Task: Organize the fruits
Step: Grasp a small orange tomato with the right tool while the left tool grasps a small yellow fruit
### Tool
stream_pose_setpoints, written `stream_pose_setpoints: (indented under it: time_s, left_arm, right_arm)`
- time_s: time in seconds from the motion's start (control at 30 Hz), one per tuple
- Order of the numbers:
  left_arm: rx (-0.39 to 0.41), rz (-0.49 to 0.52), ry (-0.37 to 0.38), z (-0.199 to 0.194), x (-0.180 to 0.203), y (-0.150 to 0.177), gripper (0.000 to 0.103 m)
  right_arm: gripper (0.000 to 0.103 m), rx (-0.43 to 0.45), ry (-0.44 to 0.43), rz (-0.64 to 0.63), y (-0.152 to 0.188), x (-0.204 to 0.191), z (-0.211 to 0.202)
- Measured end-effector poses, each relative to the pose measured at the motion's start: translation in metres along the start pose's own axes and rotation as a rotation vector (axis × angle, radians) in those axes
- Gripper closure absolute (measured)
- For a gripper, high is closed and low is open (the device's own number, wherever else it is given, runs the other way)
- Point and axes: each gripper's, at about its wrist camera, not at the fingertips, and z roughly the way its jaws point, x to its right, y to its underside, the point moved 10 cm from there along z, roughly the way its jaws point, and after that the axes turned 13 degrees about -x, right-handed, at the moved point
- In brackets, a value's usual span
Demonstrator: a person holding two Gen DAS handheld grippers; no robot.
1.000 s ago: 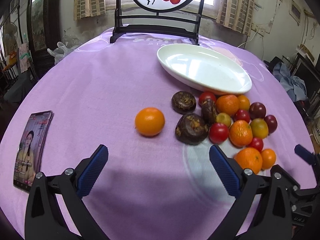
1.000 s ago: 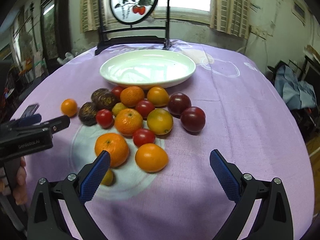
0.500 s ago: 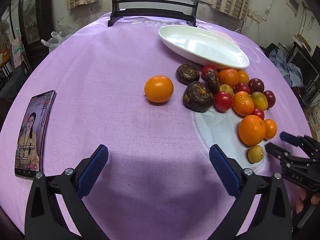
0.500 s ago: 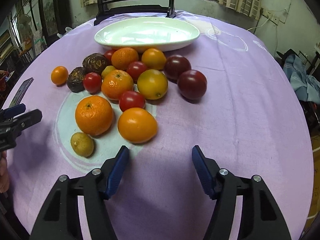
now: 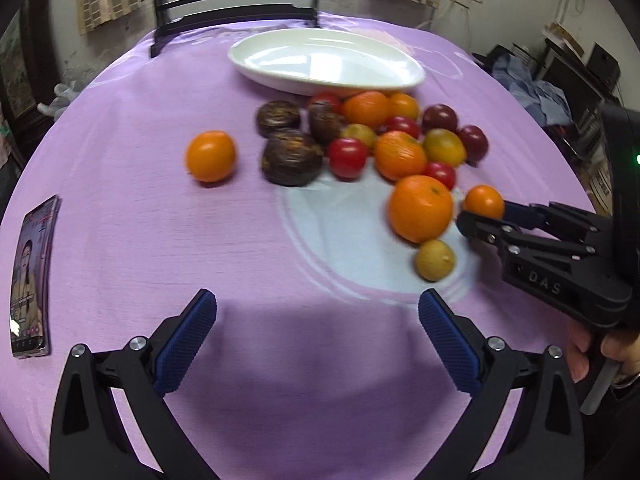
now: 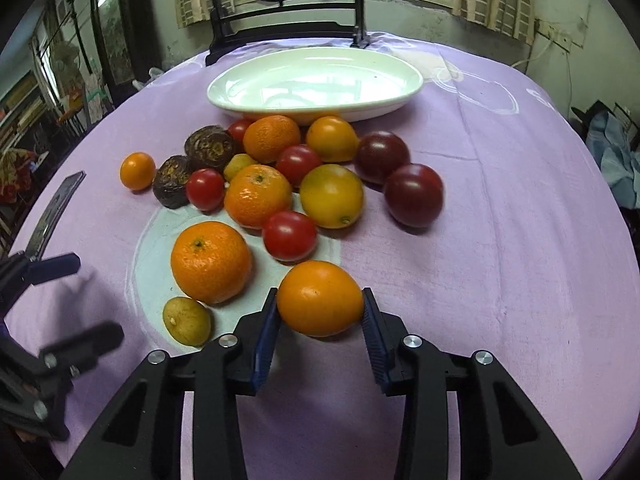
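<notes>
On the round table under its purple cloth, the right gripper has its blue pads closing on a smooth orange fruit, one pad against each side of it, at the near edge of the heap. Just left of that fruit sits a large mandarin with a small yellow-green fruit touching the cloth in front of it. Behind them the heap runs on: red cherry tomatoes, a yellow tomato, two dark purple tomatoes, more mandarins and some rough brown water chestnuts. One small orange fruit lies apart, off to the left of the heap. The white oval dish stands beyond the pile with nothing in it, just in front of a black-framed screen stand. The left gripper hangs over bare cloth with its jaws wide apart and nothing between them. A phone with its screen lit lies near the table's left edge.
</notes>
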Motion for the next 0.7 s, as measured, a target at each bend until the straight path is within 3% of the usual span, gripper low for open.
stream_pose_setpoints:
  time_s: [0.27,0.33,0.37,0.43,0.47,0.5,0.53,0.57,0.7]
  left_arm:
    - [-0.034,0.025,-0.009,0.019,0.04,-0.006,0.004]
    - [-0.035,0.037,-0.017,0.023,0.048,-0.011,0.01]
    - [-0.037,0.047,-0.02,0.024,0.052,-0.013,0.022]
    - [-0.026,0.071,-0.06,0.028,0.058,-0.017,0.03]
    - [-0.015,0.076,-0.066,0.026,0.058,-0.02,0.042]
    - [-0.003,0.083,-0.056,0.025,0.06,-0.023,0.06]
    - [0.004,0.092,-0.01,0.023,0.066,-0.024,0.072]
    - [0.002,0.099,0.004,0.022,0.069,-0.024,0.076]
    - [0.002,0.154,-0.009,0.018,0.071,-0.016,0.077]
  right_arm:
    - [0.063,0.053,-0.029,0.056,0.008,0.024,-0.01]
    - [0.063,0.058,-0.027,0.062,0.008,0.027,-0.011]
    - [0.063,0.06,-0.03,0.064,0.009,0.028,-0.012]
    - [0.063,0.059,-0.033,0.066,0.011,0.029,-0.011]
    - [0.063,0.059,-0.034,0.066,0.011,0.028,-0.011]
    - [0.063,0.06,-0.035,0.066,0.011,0.028,-0.011]
    - [0.063,0.059,-0.037,0.067,0.011,0.028,-0.011]
    - [0.063,0.057,-0.039,0.068,0.011,0.029,-0.011]
    - [0.063,0.046,-0.059,0.083,0.011,0.03,-0.008]
